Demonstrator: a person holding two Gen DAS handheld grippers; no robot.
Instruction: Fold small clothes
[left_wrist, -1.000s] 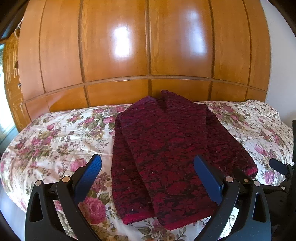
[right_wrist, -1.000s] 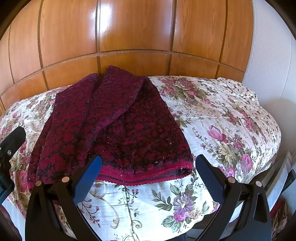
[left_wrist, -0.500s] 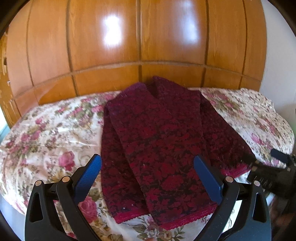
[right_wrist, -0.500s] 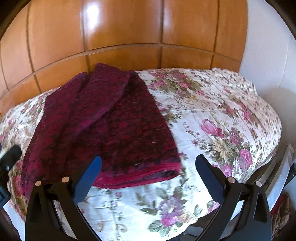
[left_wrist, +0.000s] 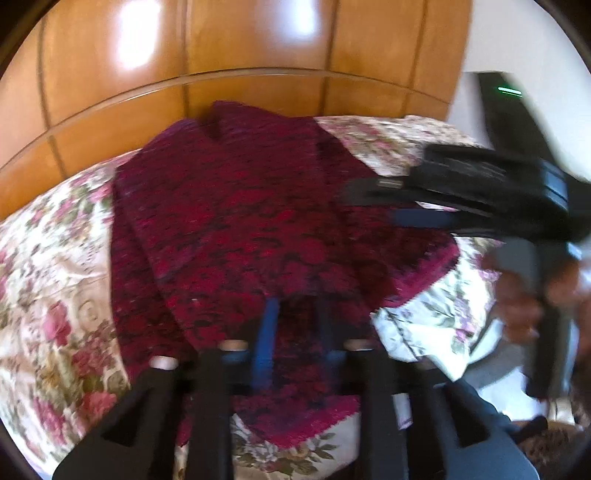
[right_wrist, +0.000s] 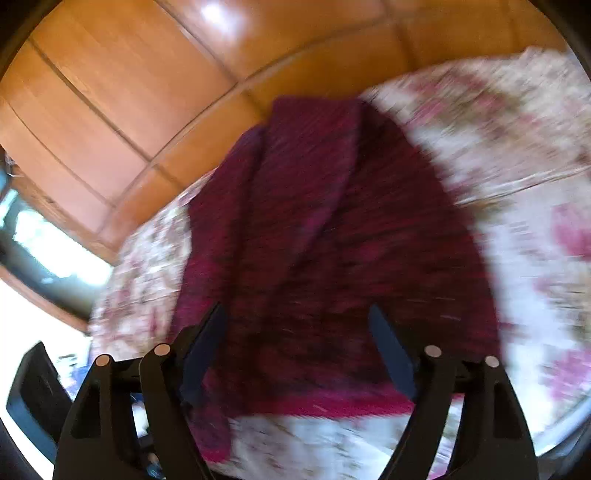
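A dark red patterned knit garment (left_wrist: 236, 229) lies folded lengthwise on the floral bedspread (left_wrist: 55, 288). My left gripper (left_wrist: 295, 332) has its blue pads close together over the garment's near hem, with cloth between them. My right gripper (right_wrist: 299, 347) is half open over the hem of the same garment (right_wrist: 332, 221), its pads apart on either side of the cloth. The right gripper also shows in the left wrist view (left_wrist: 424, 218), hovering over the garment's right edge. Both views are motion-blurred.
A glossy wooden headboard (left_wrist: 221, 48) rises behind the bed. A white wall (left_wrist: 498, 44) is at the right. The bed's near edge drops off at the bottom right (left_wrist: 417, 354). A window (right_wrist: 44, 240) is at the left.
Both grippers dropped down and forward onto the garment's near hem. The left jaws went from wide open to nearly shut on cloth. The right jaws narrowed and swung left over the garment.
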